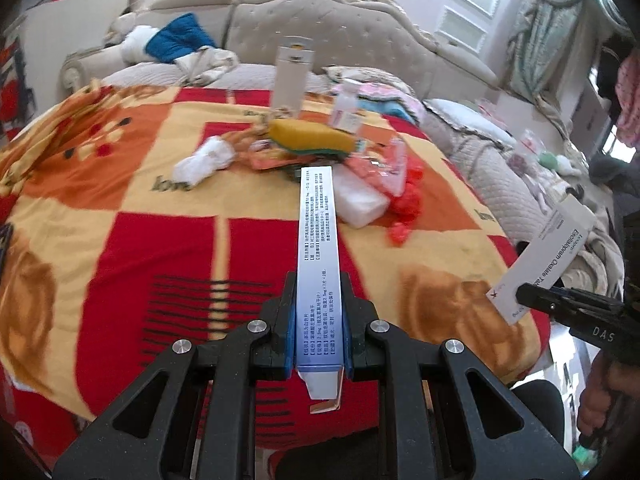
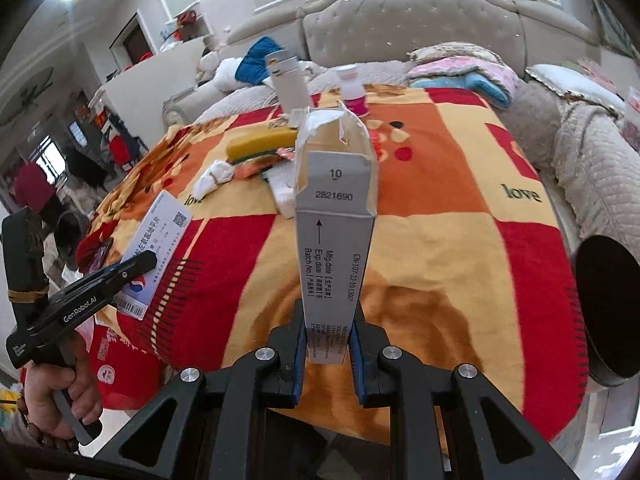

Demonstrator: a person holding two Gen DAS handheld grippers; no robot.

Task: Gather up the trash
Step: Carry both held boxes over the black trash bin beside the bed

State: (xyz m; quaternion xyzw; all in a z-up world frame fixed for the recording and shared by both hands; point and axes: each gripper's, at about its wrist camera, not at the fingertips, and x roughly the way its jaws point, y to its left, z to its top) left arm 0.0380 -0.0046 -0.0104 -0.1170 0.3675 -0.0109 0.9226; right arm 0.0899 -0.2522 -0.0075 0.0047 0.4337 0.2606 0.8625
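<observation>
My left gripper [image 1: 319, 300] is shut on a long blue-and-white medicine box [image 1: 318, 248] that sticks out over the bed; the same box [image 2: 154, 248] and left gripper [image 2: 138, 266] show at the left of the right wrist view. My right gripper [image 2: 328, 316] is shut on a grey-white torn-open medicine box [image 2: 334, 216], also seen as a white box [image 1: 538, 260] with the right gripper [image 1: 528, 294] at the right of the left wrist view. A trash pile lies mid-bed: yellow sponge [image 1: 310, 134], crumpled white tissue [image 1: 204, 162], white packet [image 1: 360, 200], red wrappers [image 1: 408, 204].
A red, orange and yellow blanket [image 1: 160, 216] covers the bed. A tall white container [image 1: 290, 80] and a small bottle [image 1: 346, 110] stand behind the pile. A black round bin rim [image 2: 612, 308] shows at the right. Pillows and a tufted headboard [image 2: 420, 24] lie beyond.
</observation>
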